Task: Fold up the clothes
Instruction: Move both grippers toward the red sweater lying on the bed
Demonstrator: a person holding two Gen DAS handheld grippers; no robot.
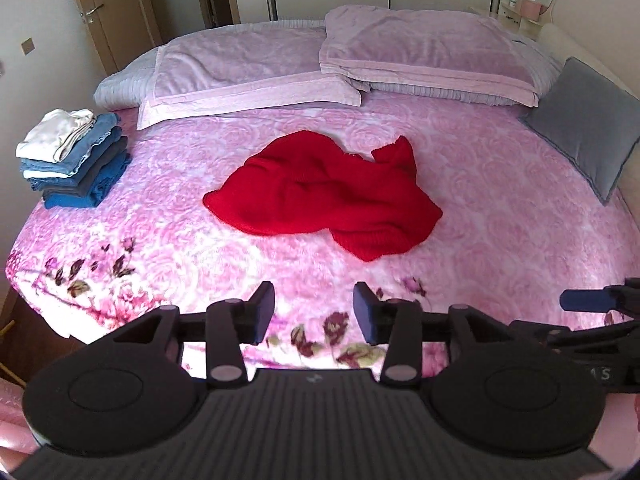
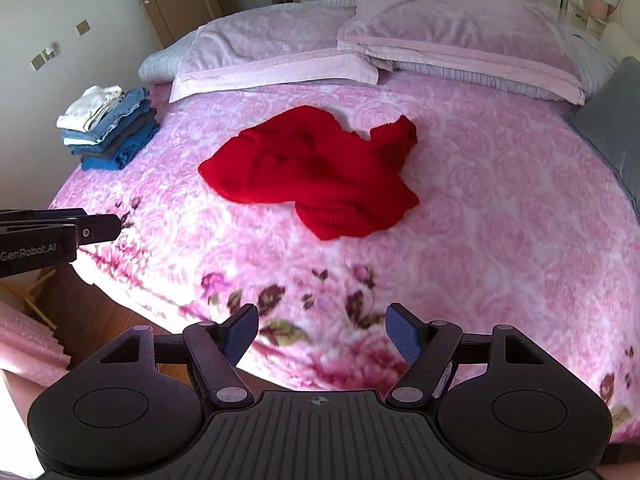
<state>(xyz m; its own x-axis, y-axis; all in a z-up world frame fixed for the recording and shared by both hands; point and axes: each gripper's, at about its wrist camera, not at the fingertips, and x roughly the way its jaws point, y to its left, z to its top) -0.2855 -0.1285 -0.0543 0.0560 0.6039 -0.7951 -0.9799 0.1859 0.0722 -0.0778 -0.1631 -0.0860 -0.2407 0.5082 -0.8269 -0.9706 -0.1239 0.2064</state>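
Observation:
A crumpled red knit garment (image 1: pixel 320 196) (image 2: pixel 312 172) lies in the middle of the pink floral bed cover (image 1: pixel 500 220) (image 2: pixel 500 208). My left gripper (image 1: pixel 314 312) hovers over the near edge of the bed, well short of the garment, open with nothing between its fingers. My right gripper (image 2: pixel 322 334) hangs over the same near edge, a little to the right, open and empty too. Its tip shows at the right edge of the left wrist view, and the left gripper's fingers (image 2: pixel 96 228) show at the left edge of the right wrist view.
A pile of folded clothes (image 1: pixel 76 156) (image 2: pixel 108 132), white on top of blues, sits at the bed's left edge. Two pink pillows (image 1: pixel 248 76) (image 2: pixel 276 60) line the head of the bed. A grey cushion (image 1: pixel 584 148) leans at the right. A door (image 1: pixel 104 12) stands back left.

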